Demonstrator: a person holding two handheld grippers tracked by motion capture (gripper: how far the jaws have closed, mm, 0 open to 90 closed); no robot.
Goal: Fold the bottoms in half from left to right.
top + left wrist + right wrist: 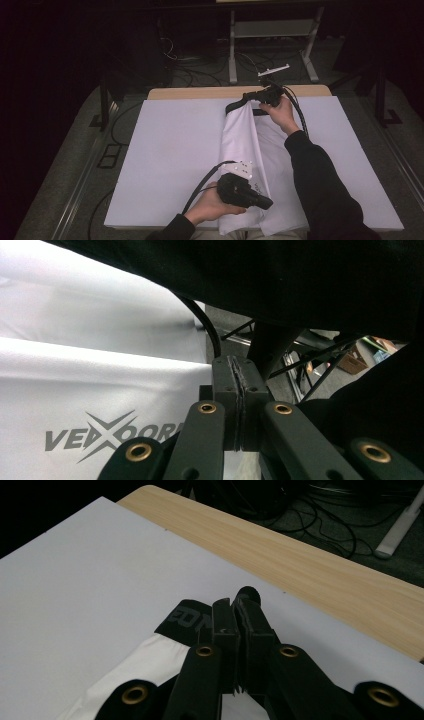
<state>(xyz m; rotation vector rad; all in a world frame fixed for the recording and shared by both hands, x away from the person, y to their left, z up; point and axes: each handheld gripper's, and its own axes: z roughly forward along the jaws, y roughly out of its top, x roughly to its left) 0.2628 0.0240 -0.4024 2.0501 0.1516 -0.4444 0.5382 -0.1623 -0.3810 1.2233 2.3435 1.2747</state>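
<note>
A white garment (242, 145) with a black waistband (235, 104) lies lengthwise on the white-covered table (175, 150), its left side folded over the middle. My right gripper (248, 96) is at the far end, shut on the waistband (185, 617); its jaws (235, 605) are pressed together over the black band. My left gripper (265, 202) is at the near end, pointing right, jaws closed (239, 371) on the garment's lower edge. A grey printed logo (95, 435) shows on the white cloth (75, 385) beside it. A dark sleeve (300, 280) fills the top of the left gripper view.
The table's bare wooden strip (200, 92) runs along the far edge (300, 550). Beyond it, cables and a metal stand's legs (232, 50) sit on the dark floor. Bare white cover lies left (165, 165) and right (350, 150) of the garment.
</note>
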